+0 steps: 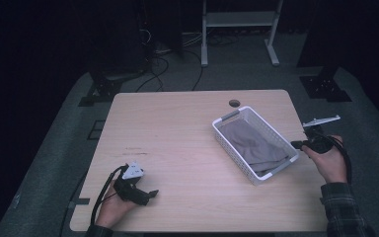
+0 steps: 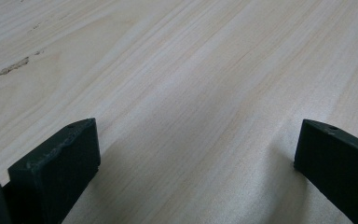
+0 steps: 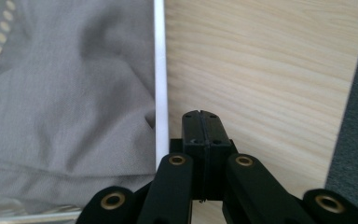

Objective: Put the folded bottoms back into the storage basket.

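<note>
A white perforated basket (image 1: 232, 118) stands on the right half of the wooden table, with a grey cloth (image 1: 252, 146) folded inside it. My right gripper (image 1: 297, 144) hovers just outside the basket's right rim, held by a hand in a plaid sleeve. Its jaws are shut with nothing between them. In the right gripper view the gripper (image 3: 201, 113) is beside the white basket rim (image 3: 160, 70), and the grey cloth (image 3: 70, 93) lies beyond that rim. My left gripper (image 1: 150, 193) rests near the table's front left, open, over bare wood; its wide-apart fingers (image 2: 56, 163) frame empty tabletop.
The table (image 1: 177, 123) has a round cable hole (image 1: 234, 103) at its far edge. A dark scuff (image 1: 133, 150) marks the wood left of centre. Beyond the table stand dark stands, cables and a white frame (image 1: 239, 19) on grey floor.
</note>
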`<action>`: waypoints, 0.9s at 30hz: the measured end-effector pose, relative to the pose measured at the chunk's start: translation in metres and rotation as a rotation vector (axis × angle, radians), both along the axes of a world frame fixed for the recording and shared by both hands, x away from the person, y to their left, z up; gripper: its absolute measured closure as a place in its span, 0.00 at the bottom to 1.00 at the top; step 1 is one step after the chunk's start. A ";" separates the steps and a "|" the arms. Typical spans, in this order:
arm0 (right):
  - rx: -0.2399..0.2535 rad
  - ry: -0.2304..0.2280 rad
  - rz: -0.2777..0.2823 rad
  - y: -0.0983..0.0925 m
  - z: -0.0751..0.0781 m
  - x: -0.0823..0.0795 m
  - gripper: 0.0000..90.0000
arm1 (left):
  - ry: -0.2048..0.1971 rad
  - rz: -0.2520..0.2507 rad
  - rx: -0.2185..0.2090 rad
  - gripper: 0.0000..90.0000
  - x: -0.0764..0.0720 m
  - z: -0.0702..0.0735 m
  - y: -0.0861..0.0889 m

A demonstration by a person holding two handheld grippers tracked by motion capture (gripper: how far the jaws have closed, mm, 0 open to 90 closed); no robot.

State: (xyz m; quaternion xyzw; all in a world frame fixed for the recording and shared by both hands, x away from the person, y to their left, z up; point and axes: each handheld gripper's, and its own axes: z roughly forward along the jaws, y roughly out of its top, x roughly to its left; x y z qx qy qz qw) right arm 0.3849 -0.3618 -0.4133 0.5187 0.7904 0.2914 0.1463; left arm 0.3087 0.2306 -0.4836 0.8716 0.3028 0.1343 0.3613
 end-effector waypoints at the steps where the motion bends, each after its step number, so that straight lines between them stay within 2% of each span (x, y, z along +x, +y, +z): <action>1: 0.001 0.000 0.005 0.001 0.000 -0.001 0.99 | 0.000 0.000 0.000 0.00 0.000 0.000 0.000; 16: 0.036 -0.014 0.069 0.019 -0.010 -0.020 0.99 | -0.001 0.000 -0.001 0.00 0.000 0.000 0.000; 23: 0.017 -0.031 0.081 0.030 -0.011 -0.030 0.99 | -0.001 0.005 -0.002 0.00 0.000 0.000 0.000; 27: 0.021 -0.038 0.106 0.037 -0.012 -0.035 0.99 | -0.001 0.005 -0.002 0.00 0.000 0.000 0.000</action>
